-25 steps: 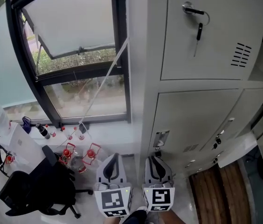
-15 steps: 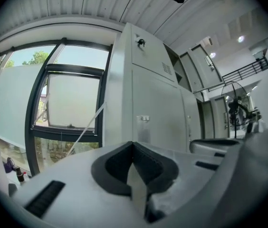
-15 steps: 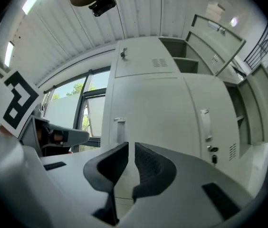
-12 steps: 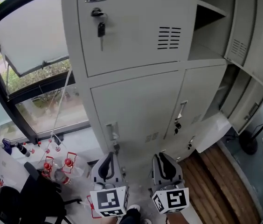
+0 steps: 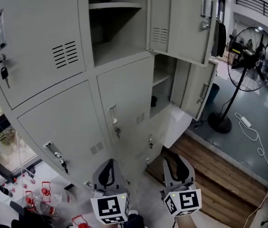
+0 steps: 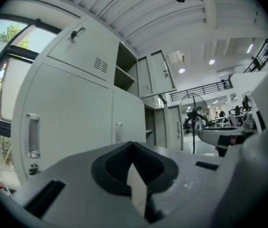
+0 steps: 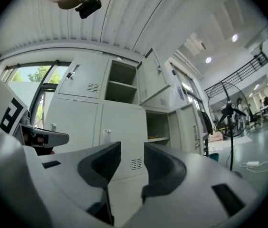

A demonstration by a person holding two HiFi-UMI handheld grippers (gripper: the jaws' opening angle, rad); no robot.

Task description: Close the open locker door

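Note:
A grey locker bank (image 5: 124,94) fills the head view. Its upper right compartment (image 5: 115,32) stands open, with its door (image 5: 181,23) swung out to the right. Below it a lower compartment (image 5: 160,87) is open too, its door (image 5: 193,91) ajar. Both grippers hang low in front of the lockers, well short of either door. My left gripper (image 5: 108,163) (image 6: 133,146) is shut on nothing. My right gripper (image 5: 177,156) (image 7: 132,148) has just been opening its jaws, and only air is between them. The right gripper view shows the open upper door (image 7: 148,80) and the lower door (image 7: 191,122).
A standing fan (image 5: 250,51) is to the right of the open doors, with a cable and power strip (image 5: 248,127) on the floor. A white panel (image 5: 177,125) leans at the lockers' foot beside a wooden floor strip (image 5: 210,170). Red-capped bottles (image 5: 39,194) sit at lower left.
The view has swung right, from the window and closed locker doors to the open compartments and the fan. Both grippers moved along with it. The right gripper's jaws have spread apart.

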